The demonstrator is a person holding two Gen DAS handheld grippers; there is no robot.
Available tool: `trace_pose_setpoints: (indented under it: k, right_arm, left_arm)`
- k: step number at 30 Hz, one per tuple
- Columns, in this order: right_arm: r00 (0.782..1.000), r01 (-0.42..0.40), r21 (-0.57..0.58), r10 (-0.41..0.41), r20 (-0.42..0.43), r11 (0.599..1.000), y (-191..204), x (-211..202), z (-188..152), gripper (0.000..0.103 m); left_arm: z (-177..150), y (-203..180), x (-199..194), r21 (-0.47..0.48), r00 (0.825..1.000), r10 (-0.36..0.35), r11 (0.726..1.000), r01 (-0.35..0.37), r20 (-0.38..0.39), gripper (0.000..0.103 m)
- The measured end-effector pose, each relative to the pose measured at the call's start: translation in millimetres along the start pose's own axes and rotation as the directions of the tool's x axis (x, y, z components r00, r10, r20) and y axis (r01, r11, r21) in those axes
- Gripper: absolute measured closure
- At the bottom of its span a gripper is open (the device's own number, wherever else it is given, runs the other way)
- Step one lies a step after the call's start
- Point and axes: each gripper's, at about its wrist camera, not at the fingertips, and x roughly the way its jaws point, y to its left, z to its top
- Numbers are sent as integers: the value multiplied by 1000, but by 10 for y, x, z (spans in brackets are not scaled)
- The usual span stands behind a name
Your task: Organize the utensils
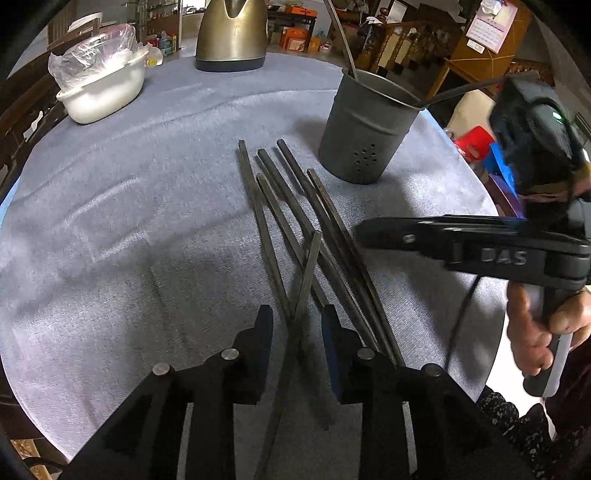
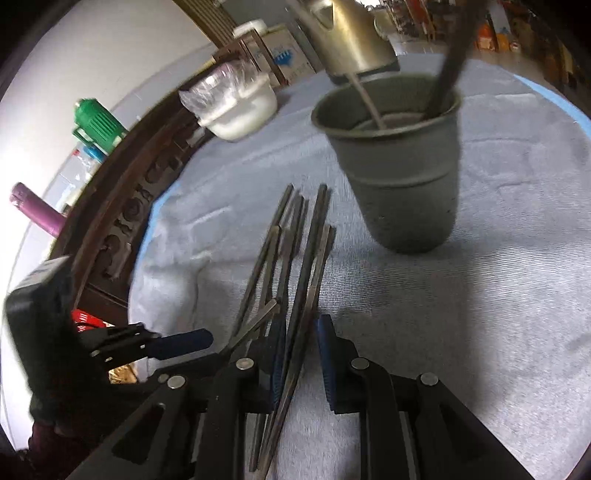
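Several dark chopsticks lie fanned on the grey-blue cloth, just in front of a grey metal holder with two utensil handles leaning in it. My left gripper is open low over the near ends of the chopsticks. One chopstick runs between its pads, crossing the others, with a gap on both sides. My right gripper comes in from the right and is narrowly open. In the right wrist view chopsticks run between its blue pads, which do not press on them.
A white bowl under a plastic bag stands at the back left. A brass-coloured kettle is at the back. The cloth covers a round table whose edge curves close behind the holder. A hand grips the right tool.
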Motion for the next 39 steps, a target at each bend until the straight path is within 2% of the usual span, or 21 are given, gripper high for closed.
trace_pose_setpoints:
  k: [4, 7, 10, 12, 13, 18, 21, 24, 27, 28, 30, 31, 32, 36, 37, 38, 39]
  right_arm:
    - [998, 47, 17, -46, -48, 999, 8, 198, 6, 84]
    - [998, 33, 2, -33, -58, 999, 45, 231, -4, 84]
    - [997, 44, -37, -46, -62, 998, 110, 223, -5, 92]
    - [995, 75, -69, -79, -54, 995, 154, 195, -8, 94]
    - [994, 87, -80, -91, -52, 993, 160, 178, -12, 98]
    - [980, 179, -113, -187, -65, 977, 22, 110, -47, 98]
    - [991, 109, -28, -111, -75, 994, -138, 53, -15, 97]
    - [999, -2, 69, 4, -35, 998, -197, -23, 76, 96]
    - [998, -9, 100, 15, -57, 995, -183, 44, 158, 96]
    - [998, -3, 96, 10, -64, 995, -164, 74, 159, 96]
    - [996, 11, 90, -3, -87, 996, -97, 182, 163, 96]
    - [995, 15, 90, -7, -96, 996, -86, 230, 155, 94]
    - [996, 5, 93, 3, -92, 996, -72, 249, 147, 93]
    - [996, 31, 48, -27, -84, 998, 17, 303, 146, 93]
    - [996, 41, 32, -39, -82, 999, 12, 259, 134, 93]
    - [995, 58, 15, -57, -77, 998, 5, 222, 119, 94]
    - [994, 85, -9, -85, -73, 996, 19, 201, 113, 95]
  left_arm:
    - [-30, 18, 63, -20, 1000, 2, 1000, -2, -21, 86]
    - [-68, 76, 80, -57, 999, -17, 998, 15, -31, 93]
    - [-93, 124, 50, -89, 999, -39, 995, 37, -20, 95]
    - [-115, 153, 24, -102, 999, -47, 994, 45, -14, 95]
    - [-125, 173, 9, -110, 999, -46, 993, 44, -12, 95]
    - [-163, 371, -134, -175, 999, -46, 983, 49, 25, 95]
    - [-164, 491, -225, -207, 996, -56, 976, 69, 69, 95]
    - [-137, 568, -270, -230, 996, -43, 971, 62, 84, 95]
    - [-118, 622, -274, -243, 997, -19, 969, 36, 73, 95]
    - [-120, 628, -265, -242, 997, -27, 969, 43, 67, 94]
    - [-100, 576, -228, -236, 997, -47, 970, 60, 63, 86]
    - [-98, 538, -211, -225, 997, -52, 972, 64, 62, 73]
    - [-104, 498, -216, -214, 997, -49, 975, 61, 61, 65]
    - [-76, 393, -134, -187, 998, -46, 981, 52, 33, 65]
    - [-60, 395, -88, -188, 999, -43, 981, 47, 24, 69]
    - [-59, 401, -60, -190, 999, -43, 981, 46, 18, 82]
    - [-52, 411, -32, -191, 999, -43, 981, 44, 11, 86]
